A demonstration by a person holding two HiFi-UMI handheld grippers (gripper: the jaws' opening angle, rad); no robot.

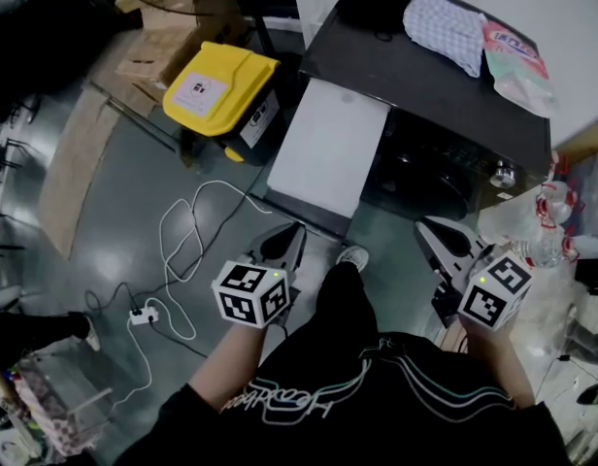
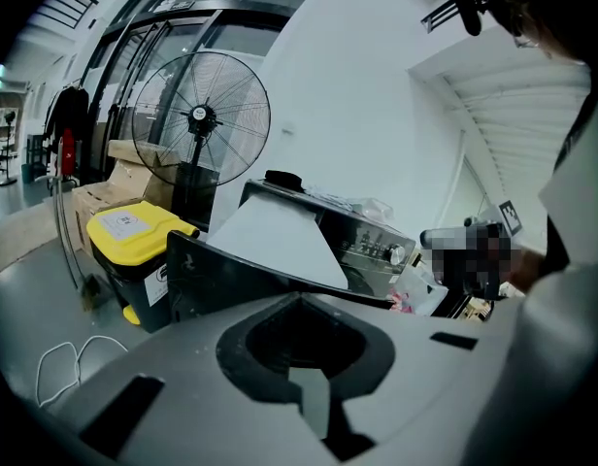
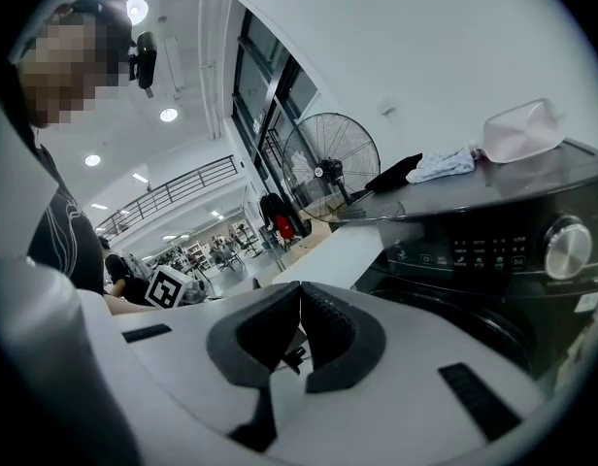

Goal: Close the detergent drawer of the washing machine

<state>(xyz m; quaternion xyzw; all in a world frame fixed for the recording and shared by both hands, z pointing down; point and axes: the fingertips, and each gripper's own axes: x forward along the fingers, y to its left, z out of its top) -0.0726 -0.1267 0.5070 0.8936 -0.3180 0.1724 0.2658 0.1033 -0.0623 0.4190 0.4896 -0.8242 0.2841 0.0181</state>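
The black washing machine [image 1: 425, 81] stands ahead of me, its white detergent drawer [image 1: 328, 149] pulled far out from the front's left side. In the left gripper view the drawer [image 2: 275, 241] juts toward me; the right gripper view shows it [image 3: 343, 250] left of the control panel and the silver dial [image 3: 563, 249]. My left gripper [image 1: 291, 233] hangs low, below the drawer's front end and clear of it, jaws shut and empty. My right gripper [image 1: 430, 229] is held before the machine's door, also shut on nothing. Neither touches the machine.
A yellow-lidded bin [image 1: 221, 90] and cardboard boxes [image 1: 168, 37] stand left of the machine. A power strip [image 1: 144, 313] with white cable lies on the floor. A checked cloth [image 1: 445, 27] and detergent pouch [image 1: 514, 61] lie on top. Plastic bags [image 1: 542, 226] crowd the right. A standing fan [image 2: 200, 115] is behind.
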